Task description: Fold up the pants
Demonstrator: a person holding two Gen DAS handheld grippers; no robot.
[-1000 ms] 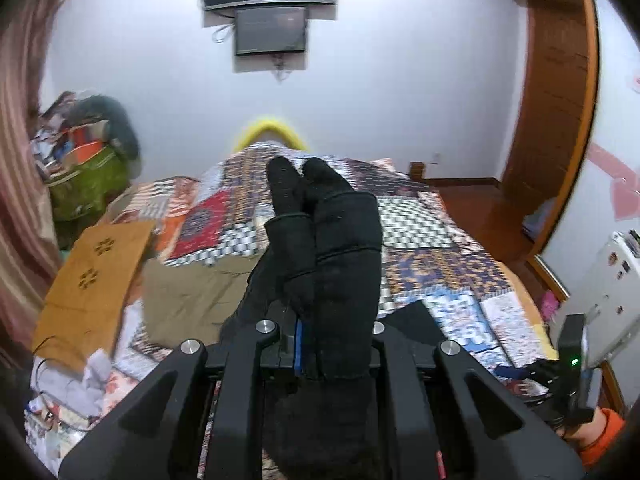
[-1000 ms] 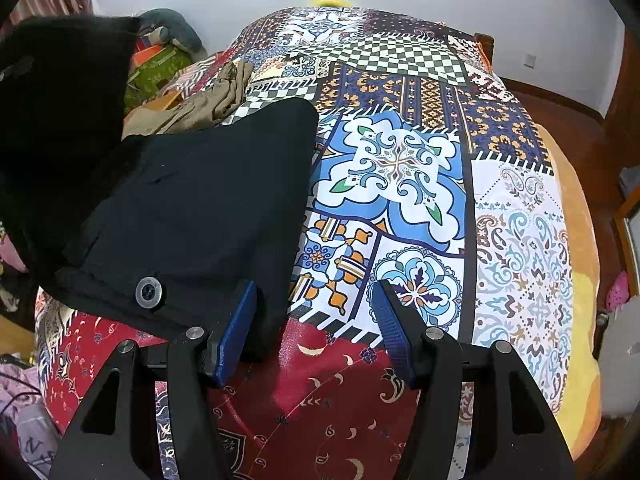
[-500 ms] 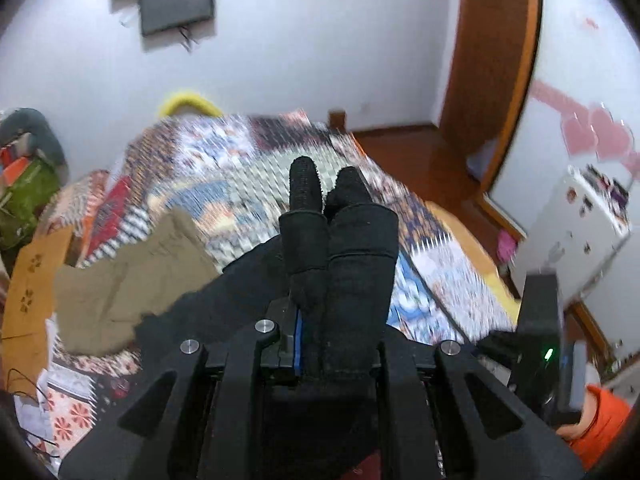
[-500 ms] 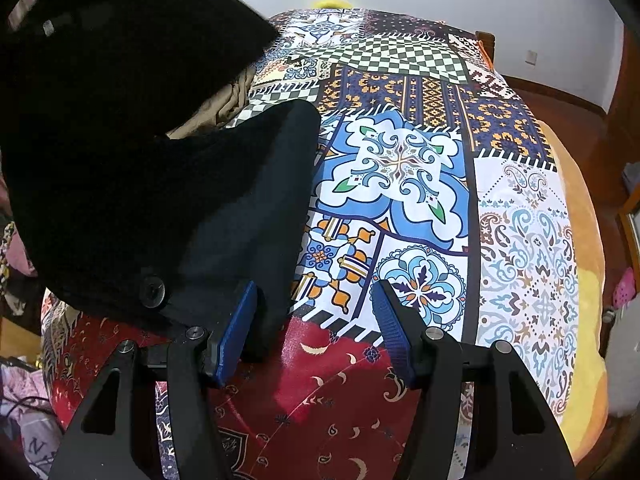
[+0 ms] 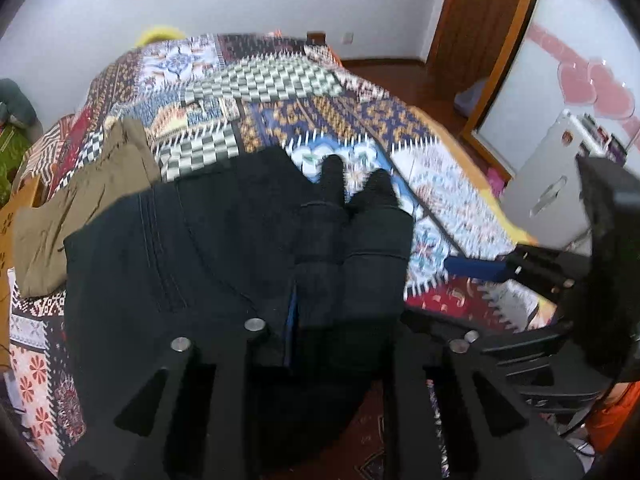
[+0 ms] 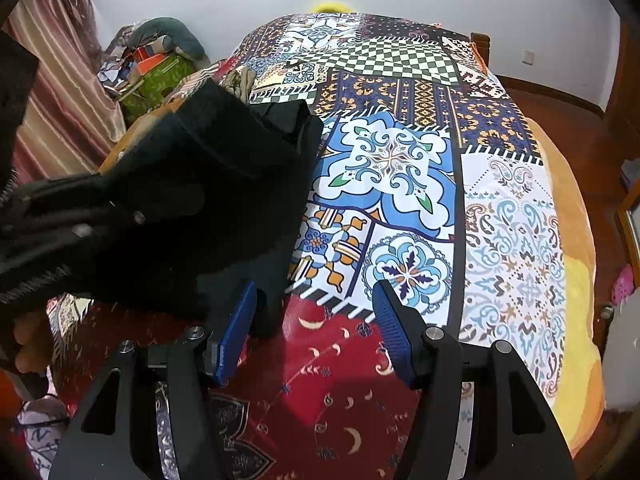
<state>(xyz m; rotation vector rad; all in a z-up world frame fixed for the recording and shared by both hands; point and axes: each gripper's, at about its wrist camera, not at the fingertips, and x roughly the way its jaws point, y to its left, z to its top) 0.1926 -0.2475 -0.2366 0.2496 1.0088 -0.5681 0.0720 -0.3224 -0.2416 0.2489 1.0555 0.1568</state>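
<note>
We bring the folded end of the black pants (image 5: 192,248), pinched in the left tool (image 5: 344,216) whose jaws have just been loosening, down flat near the bed's (image 6: 516,216) left edge. The right tool (image 6: 316,328) stands spread, empty. Khaki pants (image 5: 84,188) lie close behind.

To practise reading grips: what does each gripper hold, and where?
Left gripper, just opening: black pants, bunched cloth between its fingers. Right gripper: open, nothing.
</note>
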